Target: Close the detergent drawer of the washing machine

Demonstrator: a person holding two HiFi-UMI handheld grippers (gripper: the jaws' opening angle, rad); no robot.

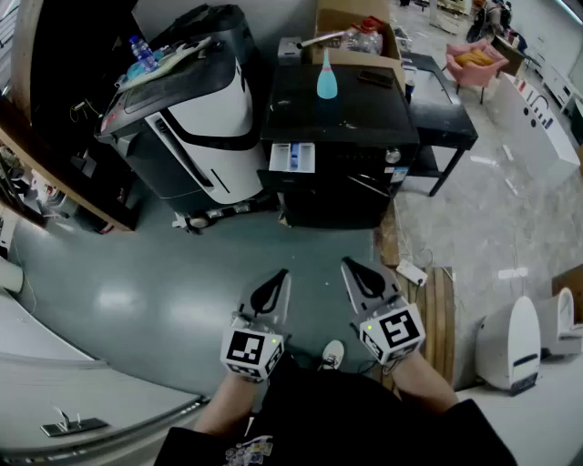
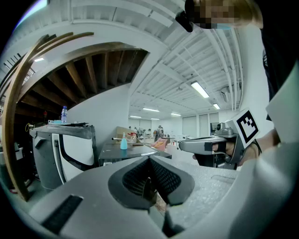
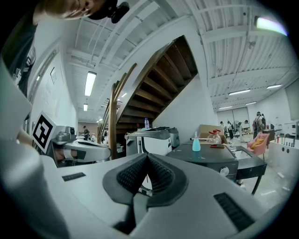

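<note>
The black washing machine point(image 1: 342, 146) stands ahead on the floor, a blue bottle point(image 1: 326, 80) on its top. Its white and blue detergent drawer point(image 1: 291, 157) juts out open at the front's upper left. My left gripper point(image 1: 279, 277) and right gripper point(image 1: 352, 267) are held side by side, low and well short of the machine, both shut with nothing between the jaws. In the left gripper view the closed jaws point(image 2: 150, 161) point toward the machine point(image 2: 119, 154), and the right gripper point(image 2: 205, 144) shows beside them. The right gripper view has the machine point(image 3: 210, 156) right of its closed jaws point(image 3: 147, 158).
A white and black appliance point(image 1: 200, 127) stands left of the washing machine. Behind the machine is a cardboard box point(image 1: 355, 27), to its right a low black table point(image 1: 446, 118). A wooden slatted board point(image 1: 439, 309) and white devices point(image 1: 510, 341) lie at the right. A wooden staircase point(image 3: 154, 79) rises on the left.
</note>
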